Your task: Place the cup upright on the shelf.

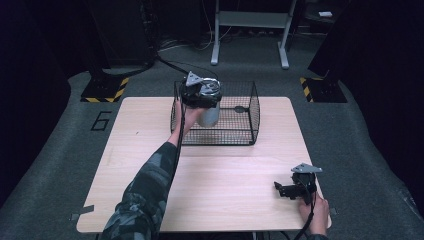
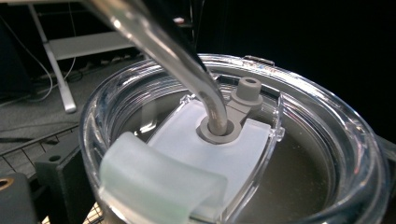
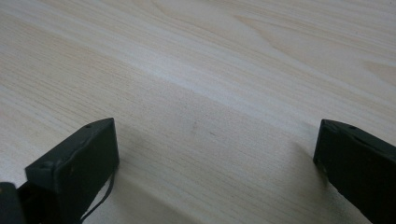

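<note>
A silver tumbler [image 1: 210, 116] with a clear lid [image 2: 327, 140], a frosted slider [image 2: 159, 182] and a clear straw [image 2: 187, 65] hangs inside the left part of a black wire basket [image 1: 240, 136] at the table's far side. My left gripper [image 1: 204, 104] is shut on the tumbler near its top, reaching down into the basket. One of its black fingers [image 2: 58, 175] shows beside the lid. I cannot tell whether the tumbler touches the basket floor. My right gripper [image 1: 280, 190] [image 3: 215, 137] rests open on the wooden table [image 1: 150, 150] near the front right corner, with nothing between its fingers.
A small dark round thing [image 1: 241, 108] lies on the basket floor to the right of the tumbler. Behind the table are a white stand [image 1: 250, 20] and two yellow-and-black striped bases [image 1: 105, 90]. Carpet with a "6" mark [image 1: 101, 120] surrounds the table.
</note>
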Demonstrator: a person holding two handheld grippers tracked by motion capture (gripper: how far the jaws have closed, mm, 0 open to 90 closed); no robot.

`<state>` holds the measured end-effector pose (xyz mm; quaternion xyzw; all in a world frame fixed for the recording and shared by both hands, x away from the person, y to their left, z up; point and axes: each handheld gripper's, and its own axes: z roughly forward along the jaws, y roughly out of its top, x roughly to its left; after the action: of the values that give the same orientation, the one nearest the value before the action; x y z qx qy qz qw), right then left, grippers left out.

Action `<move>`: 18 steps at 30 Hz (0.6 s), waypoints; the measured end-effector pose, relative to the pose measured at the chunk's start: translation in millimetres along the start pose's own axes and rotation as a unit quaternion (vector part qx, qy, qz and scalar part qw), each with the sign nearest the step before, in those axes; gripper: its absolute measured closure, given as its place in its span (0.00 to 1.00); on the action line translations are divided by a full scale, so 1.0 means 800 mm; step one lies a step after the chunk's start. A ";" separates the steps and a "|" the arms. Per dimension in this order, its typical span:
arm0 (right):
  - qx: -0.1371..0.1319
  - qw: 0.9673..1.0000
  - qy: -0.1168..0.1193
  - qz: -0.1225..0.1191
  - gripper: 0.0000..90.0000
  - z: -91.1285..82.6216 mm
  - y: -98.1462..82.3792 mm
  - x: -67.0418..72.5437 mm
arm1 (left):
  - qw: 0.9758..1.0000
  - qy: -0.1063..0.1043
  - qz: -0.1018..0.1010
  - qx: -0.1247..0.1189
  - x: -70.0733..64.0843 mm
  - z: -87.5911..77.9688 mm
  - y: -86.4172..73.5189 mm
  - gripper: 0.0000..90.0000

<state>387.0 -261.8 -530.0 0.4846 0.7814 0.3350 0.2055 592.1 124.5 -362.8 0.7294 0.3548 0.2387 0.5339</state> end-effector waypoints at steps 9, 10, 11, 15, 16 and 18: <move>0.004 1.000 0.000 0.001 0.00 0.000 0.000 0.000 | 1.000 0.000 -0.019 0.019 0.005 0.028 -0.010 0.03; 0.004 1.000 0.000 0.001 0.00 0.000 0.000 0.000 | 1.000 -0.001 -0.019 0.019 0.006 0.030 -0.012 0.03; 0.004 1.000 0.000 0.001 0.00 0.000 0.000 0.000 | 1.000 -0.002 -0.023 0.020 0.006 0.033 -0.013 0.03; 0.005 1.000 0.000 0.001 0.00 0.000 0.000 0.000 | 0.999 0.001 -0.026 0.033 0.008 0.040 -0.020 0.03; 0.004 1.000 0.000 0.001 0.00 0.000 0.000 0.000 | 0.999 0.003 -0.026 0.036 0.008 0.043 -0.022 0.03; 0.005 1.000 0.000 0.002 0.00 0.000 0.000 0.001 | 0.999 -0.001 -0.035 0.040 0.009 0.047 -0.025 0.03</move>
<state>386.7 -261.4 -529.6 0.4874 0.7821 0.3314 0.2024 618.6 110.7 -393.5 0.7380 0.3886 0.2047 0.5123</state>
